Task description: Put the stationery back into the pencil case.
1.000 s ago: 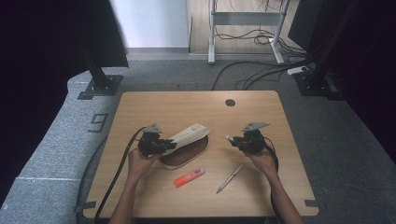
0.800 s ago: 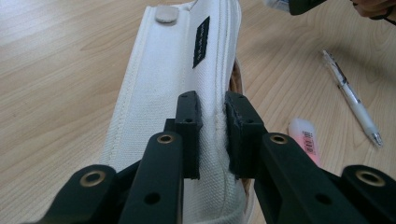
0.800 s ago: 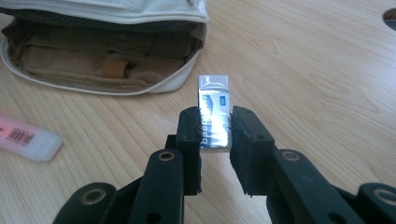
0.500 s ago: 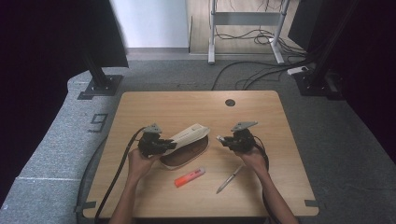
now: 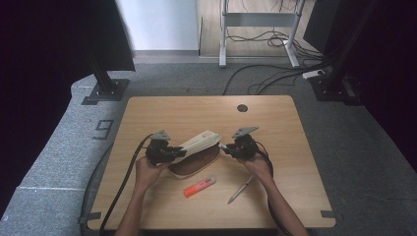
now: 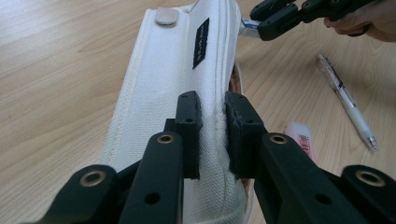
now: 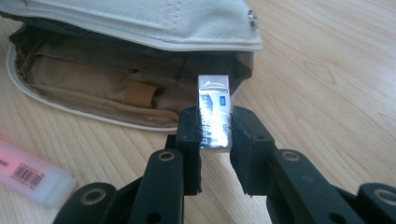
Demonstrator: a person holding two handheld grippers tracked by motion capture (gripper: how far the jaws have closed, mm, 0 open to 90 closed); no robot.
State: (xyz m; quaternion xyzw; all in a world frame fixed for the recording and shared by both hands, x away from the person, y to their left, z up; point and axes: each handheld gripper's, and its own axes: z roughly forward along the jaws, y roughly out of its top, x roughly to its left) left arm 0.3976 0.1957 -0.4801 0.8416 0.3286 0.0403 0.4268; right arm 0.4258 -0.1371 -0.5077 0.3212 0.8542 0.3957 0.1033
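Note:
A cream canvas pencil case (image 5: 199, 147) lies mid-table with its flap (image 6: 159, 93) lifted, showing a brown lining (image 7: 93, 93). My left gripper (image 6: 212, 135) is shut on the flap's edge and holds it up; in the high view it (image 5: 181, 151) sits at the case's left end. My right gripper (image 7: 214, 140) is shut on a small white and blue eraser (image 7: 214, 116), whose tip is just in front of the case's open mouth. From above, that gripper (image 5: 225, 147) is at the case's right end.
An orange highlighter (image 5: 199, 187) lies on the wooden table (image 5: 295, 128) in front of the case. A white pen (image 5: 240, 189) lies to its right, under my right forearm. A round cable hole (image 5: 242, 107) is near the far edge.
My right gripper has moved left with the eraser, from a gap beside the case up to its open end. The left gripper and the flap have stayed put.

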